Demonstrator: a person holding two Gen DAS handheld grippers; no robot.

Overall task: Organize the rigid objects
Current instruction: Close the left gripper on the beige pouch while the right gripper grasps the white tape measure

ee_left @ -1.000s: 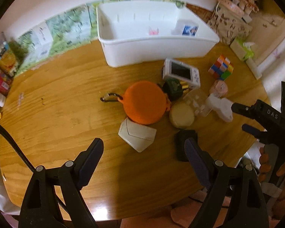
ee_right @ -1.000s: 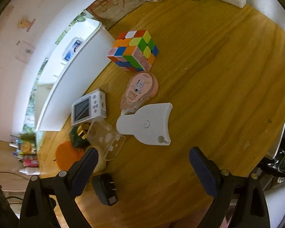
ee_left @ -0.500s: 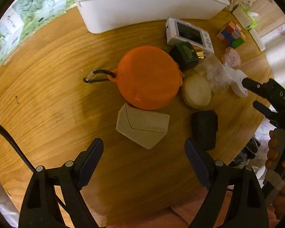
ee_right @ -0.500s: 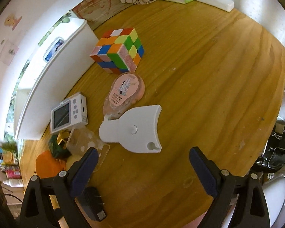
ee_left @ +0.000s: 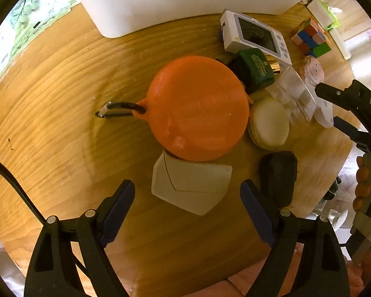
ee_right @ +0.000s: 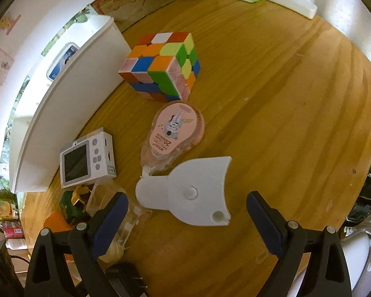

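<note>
In the left wrist view, the left gripper point(ee_left: 187, 209) points down at the wooden table point(ee_left: 49, 113) with its jaws spread wide, and nothing is pinched between them. To the left of its left finger the wood is bare. Just ahead of the fingers, between their two lines, lies a beige angular box point(ee_left: 191, 185), apart from both pads. Beyond this box and touching its far edge is a round orange pouch point(ee_left: 197, 107) with a black carabiner point(ee_left: 118, 110) on its left side. Farther ahead stands a white bin point(ee_left: 180, 2). To the right of the orange pouch is a dark green box point(ee_left: 256, 68) with small writing that cannot be read, then a round cream tin point(ee_left: 269, 123) and a clear plastic case point(ee_left: 295, 97). Just beside the right finger lies a black charger point(ee_left: 279, 175). At the right edge the other tool shows the letters "DAS".

In the right wrist view, the right gripper point(ee_right: 187, 212) also has its jaws spread wide and holds nothing. Ahead of its left finger lies a white toy camera point(ee_right: 87, 158), screen up. Between the two fingers, slightly ahead, lies a white fan-shaped plastic piece point(ee_right: 193, 193), apart from both pads. Beyond it, touching its narrow end, is a pink correction tape point(ee_right: 175, 131) with a rabbit picture and the number "20". Farther ahead sits a colour cube point(ee_right: 163, 66), near the bin wall.
</note>
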